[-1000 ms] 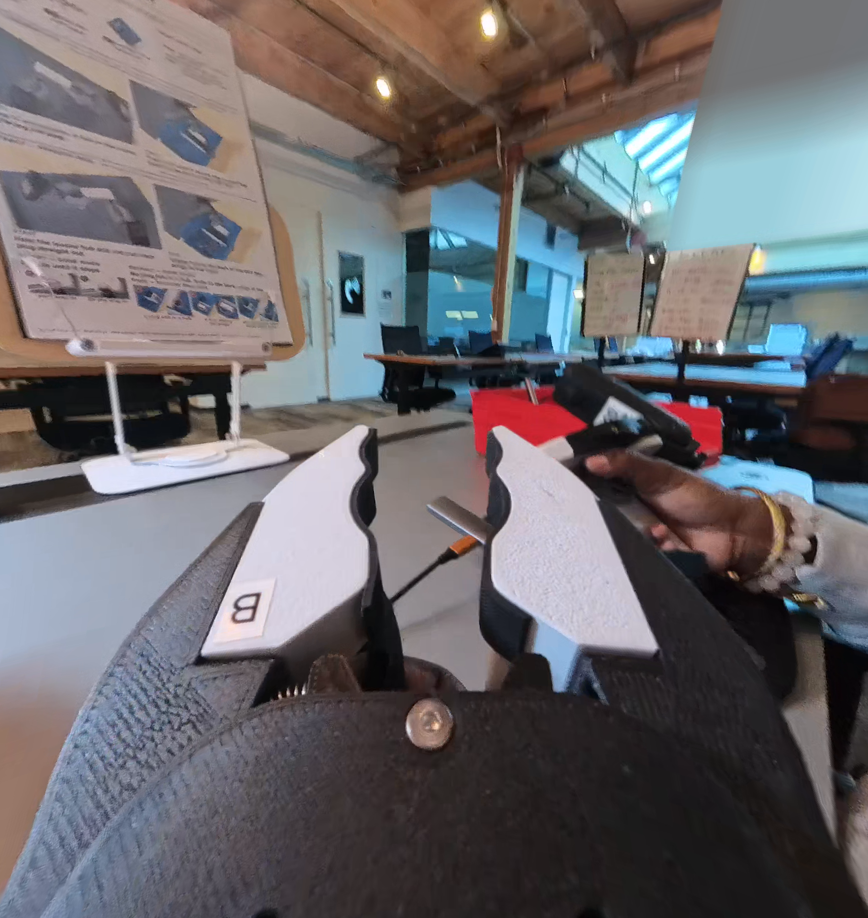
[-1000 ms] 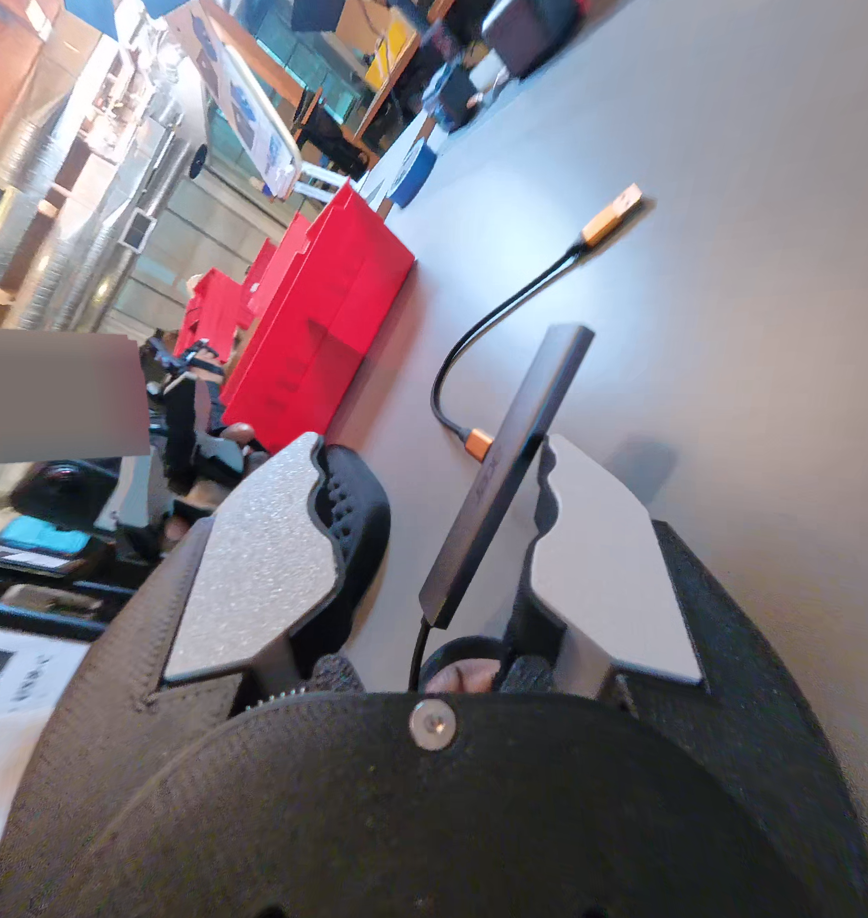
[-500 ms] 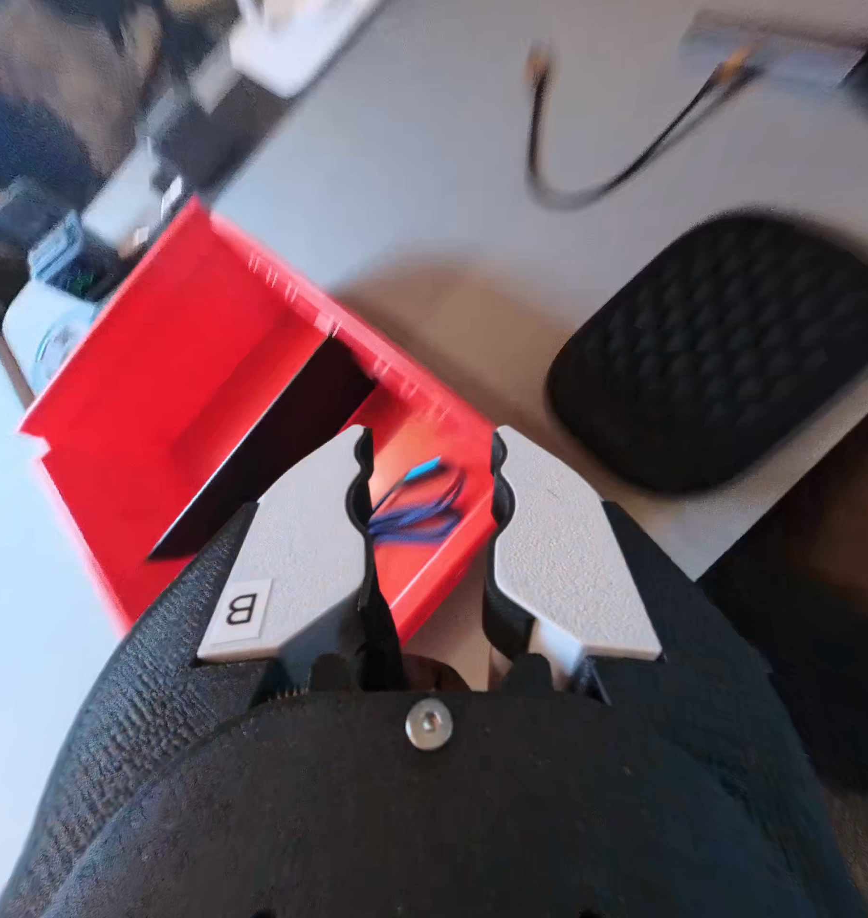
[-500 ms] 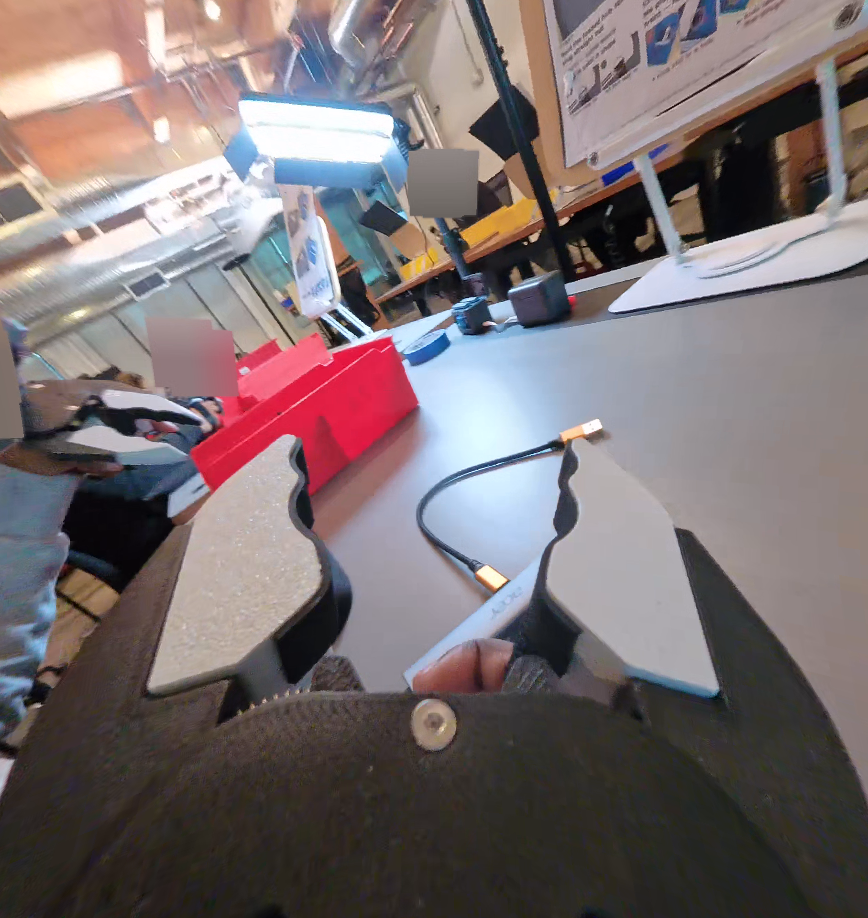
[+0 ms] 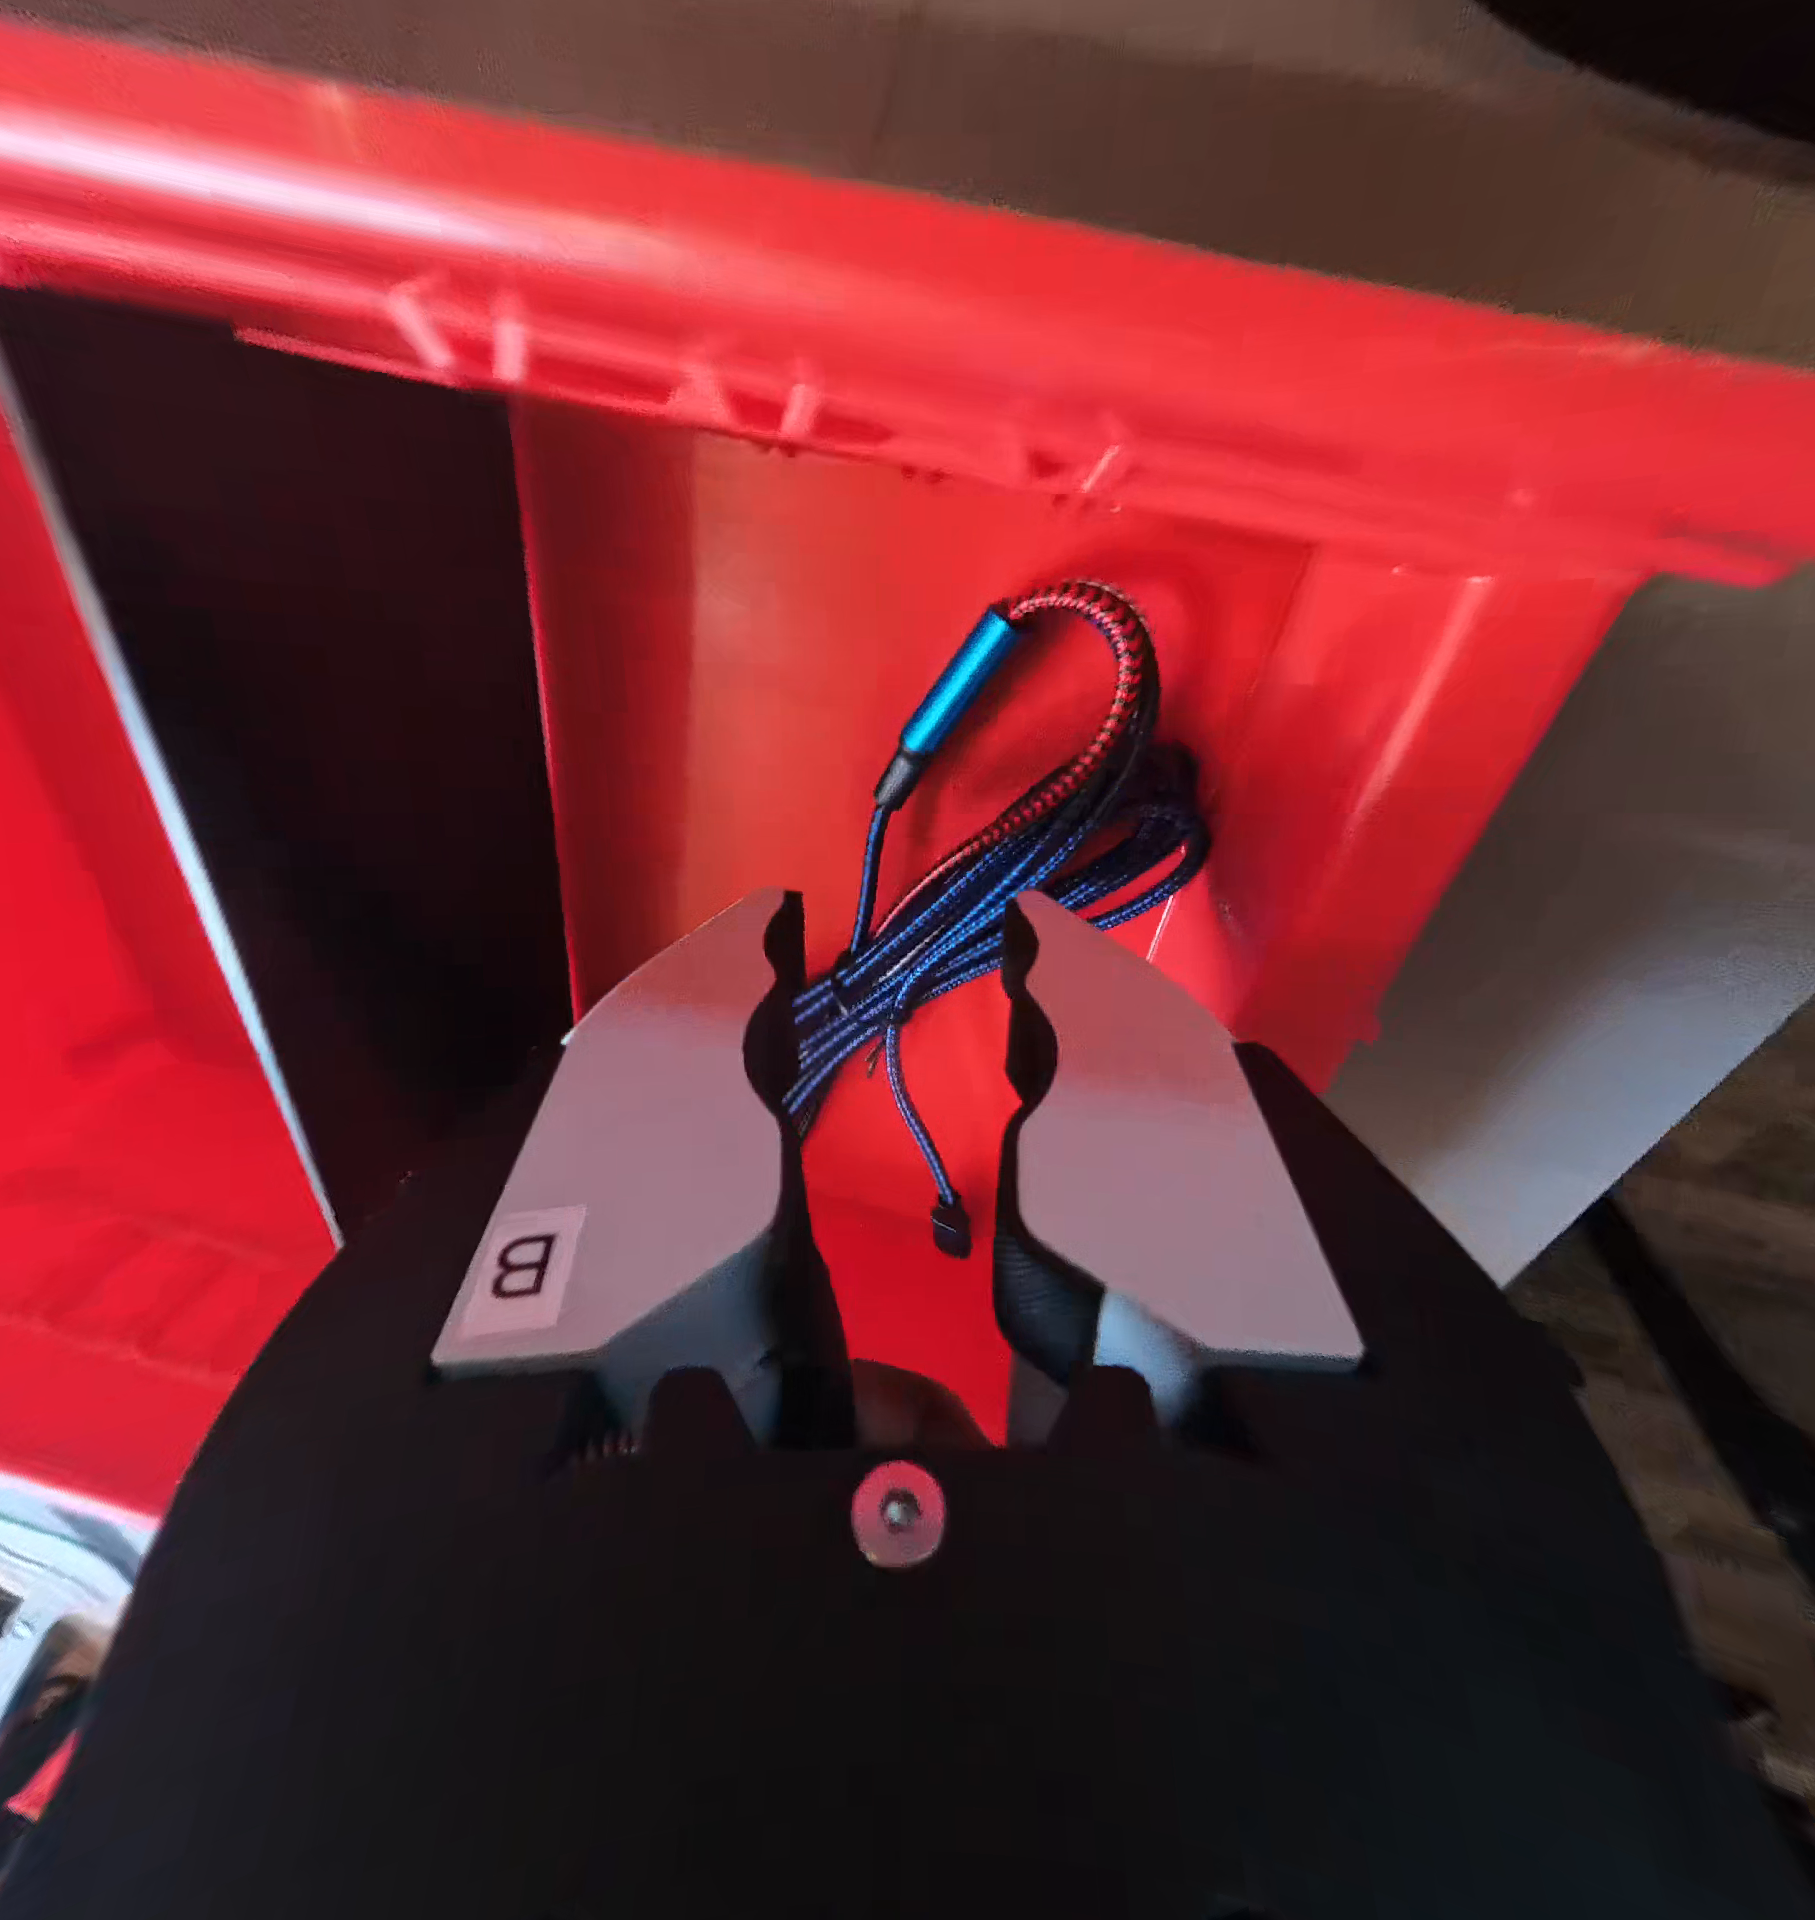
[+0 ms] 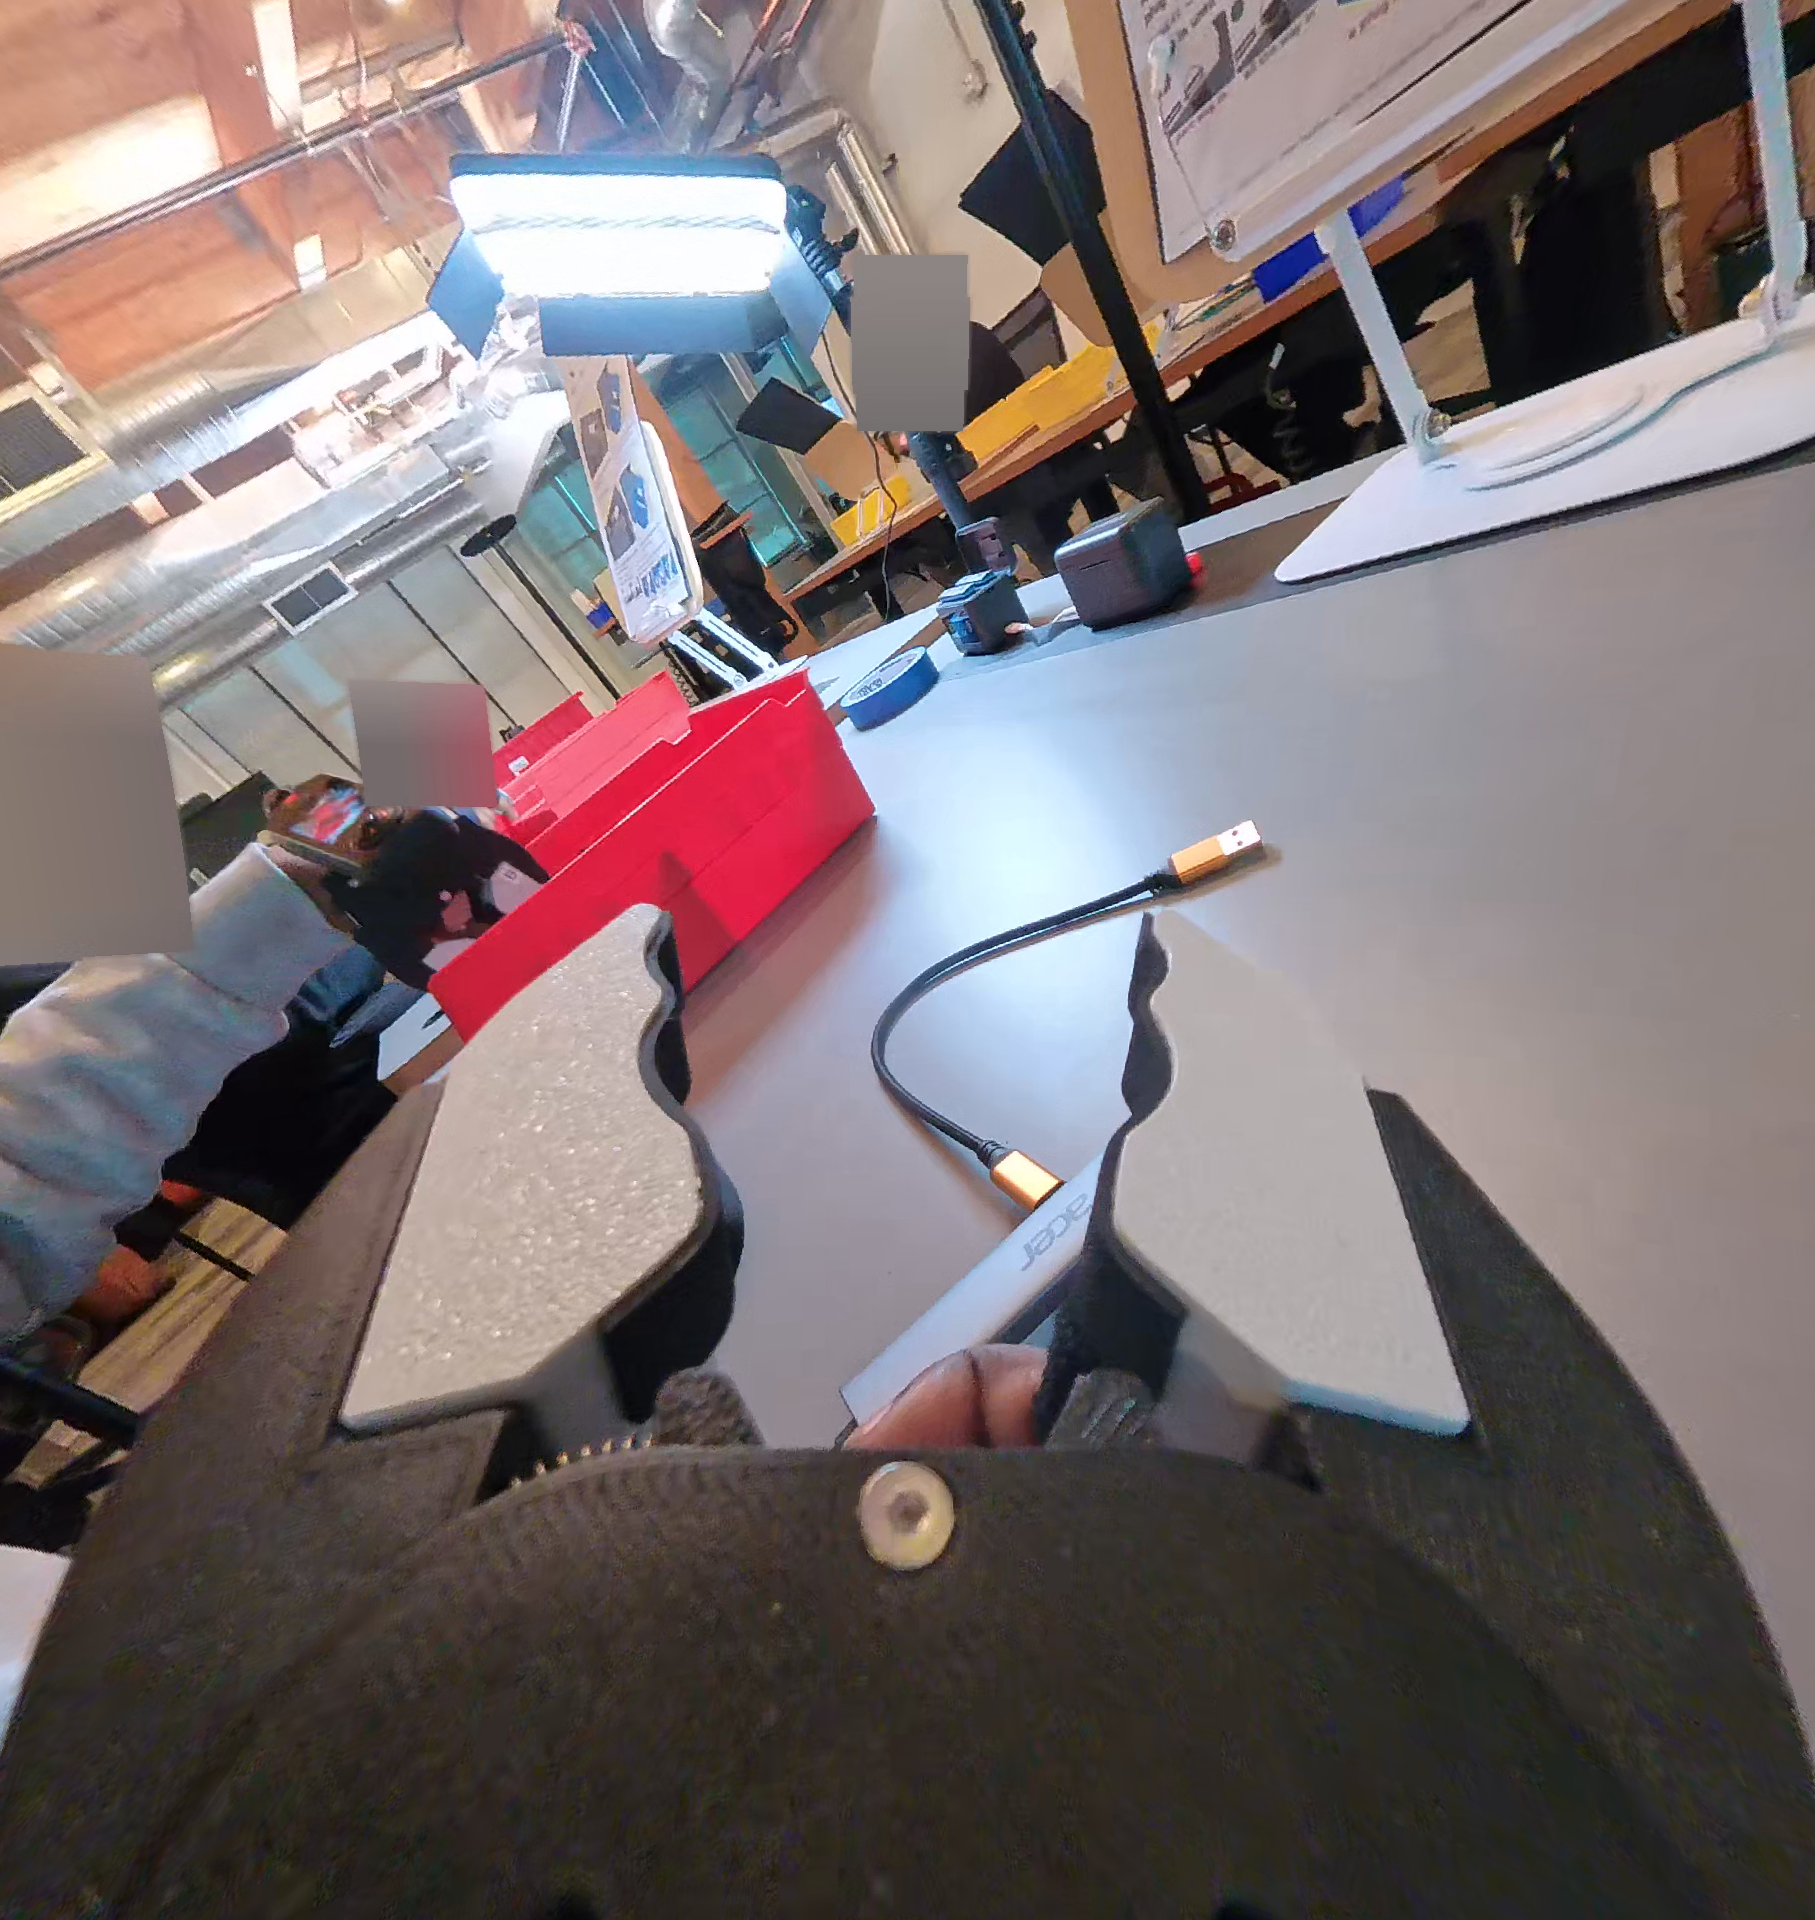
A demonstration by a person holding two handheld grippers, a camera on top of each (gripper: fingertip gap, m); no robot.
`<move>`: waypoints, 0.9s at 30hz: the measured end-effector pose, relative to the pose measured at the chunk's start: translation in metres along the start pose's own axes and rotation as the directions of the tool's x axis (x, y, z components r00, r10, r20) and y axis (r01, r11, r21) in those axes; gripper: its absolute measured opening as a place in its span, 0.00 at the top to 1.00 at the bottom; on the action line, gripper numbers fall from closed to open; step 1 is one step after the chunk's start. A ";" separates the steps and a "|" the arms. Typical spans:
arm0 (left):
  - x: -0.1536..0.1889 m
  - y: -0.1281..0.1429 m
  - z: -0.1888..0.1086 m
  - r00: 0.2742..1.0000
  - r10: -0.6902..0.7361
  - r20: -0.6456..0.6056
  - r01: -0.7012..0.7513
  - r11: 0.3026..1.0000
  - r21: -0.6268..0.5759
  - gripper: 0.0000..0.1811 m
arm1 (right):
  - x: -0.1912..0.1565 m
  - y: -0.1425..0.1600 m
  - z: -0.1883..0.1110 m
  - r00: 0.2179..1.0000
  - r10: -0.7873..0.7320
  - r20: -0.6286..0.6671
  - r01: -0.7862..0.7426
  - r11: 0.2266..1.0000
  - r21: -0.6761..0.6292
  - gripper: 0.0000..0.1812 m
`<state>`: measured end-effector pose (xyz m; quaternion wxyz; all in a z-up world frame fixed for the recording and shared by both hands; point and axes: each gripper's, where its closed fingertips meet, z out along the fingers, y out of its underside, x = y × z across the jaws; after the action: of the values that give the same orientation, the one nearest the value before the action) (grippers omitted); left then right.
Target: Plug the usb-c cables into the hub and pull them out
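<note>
One bundled blue braided cable (image 5: pixel 996 935) with a blue metal plug lies inside the red bin (image 5: pixel 882 343), under the spread left gripper (image 5: pixel 903 914). The right gripper (image 6: pixel 903 935), also spread, hangs over the grey hub (image 6: pixel 986 1299) on the table (image 6: pixel 1505 831).

Blue tape roll (image 6: pixel 887 687) beside red bin (image 6: pixel 695 821)

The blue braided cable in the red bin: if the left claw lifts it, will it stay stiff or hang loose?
Probably loose: the blue braided cable lies in soft loops in the red bin. Its free plug end would likely dangle. It seems bundled, so the strands may rise together.
</note>
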<state>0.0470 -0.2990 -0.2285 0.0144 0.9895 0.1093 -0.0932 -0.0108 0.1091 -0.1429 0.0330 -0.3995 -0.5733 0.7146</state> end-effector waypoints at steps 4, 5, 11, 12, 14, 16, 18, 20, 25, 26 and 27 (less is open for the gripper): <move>0.010 0.009 0.008 0.997 0.021 -0.077 -0.029 0.995 -0.096 0.81 | 0.001 0.002 0.001 1.000 0.000 -0.006 0.000 1.000 -0.009 0.56; 0.011 0.011 0.008 0.996 0.018 -0.088 -0.028 0.993 -0.117 0.81 | 0.001 0.002 0.001 1.000 0.000 -0.006 -0.001 1.000 -0.013 0.56; 0.006 0.013 -0.003 0.994 0.032 -0.101 -0.048 0.986 -0.160 0.80 | 0.003 0.004 0.002 1.000 0.022 -0.009 -0.023 0.999 -0.024 0.58; 0.005 0.014 -0.004 0.994 0.024 -0.106 -0.042 0.986 -0.164 0.79 | 0.003 0.004 0.002 1.000 0.025 -0.009 -0.025 0.999 -0.023 0.58; 0.002 0.017 -0.003 0.995 0.018 -0.098 -0.033 0.987 -0.157 0.78 | 0.002 0.004 0.002 1.000 0.026 -0.007 -0.026 0.999 -0.022 0.59; -0.001 0.025 0.005 0.996 0.029 -0.080 -0.042 0.984 -0.172 0.78 | 0.002 0.005 0.002 1.000 0.025 -0.006 -0.025 0.999 -0.023 0.59; -0.002 0.036 0.018 0.993 0.086 -0.076 -0.100 0.972 -0.215 0.81 | 0.002 0.005 0.002 1.000 0.026 -0.006 -0.026 0.999 -0.027 0.60; -0.002 0.033 0.018 0.990 0.111 -0.086 -0.125 0.976 -0.178 0.83 | 0.002 0.006 0.002 0.999 0.031 -0.005 -0.031 0.999 -0.030 0.60; -0.002 0.030 0.007 0.999 0.043 -0.030 -0.047 0.991 -0.122 0.89 | 0.002 0.005 0.002 0.999 0.046 0.000 -0.046 0.999 -0.026 0.62; -0.005 0.028 -0.002 1.000 0.008 0.012 -0.007 0.995 -0.103 0.89 | 0.003 0.006 0.002 0.999 0.053 0.002 -0.053 0.998 -0.027 0.63; -0.009 0.026 -0.014 0.998 -0.023 0.063 0.027 0.997 -0.078 0.89 | 0.003 0.006 0.002 0.998 0.060 0.003 -0.060 0.998 -0.027 0.63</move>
<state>0.0467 -0.3257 -0.2126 0.0556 0.9834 0.1248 -0.1198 -0.0118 0.1069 -0.1491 0.0048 -0.4155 -0.5708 0.7082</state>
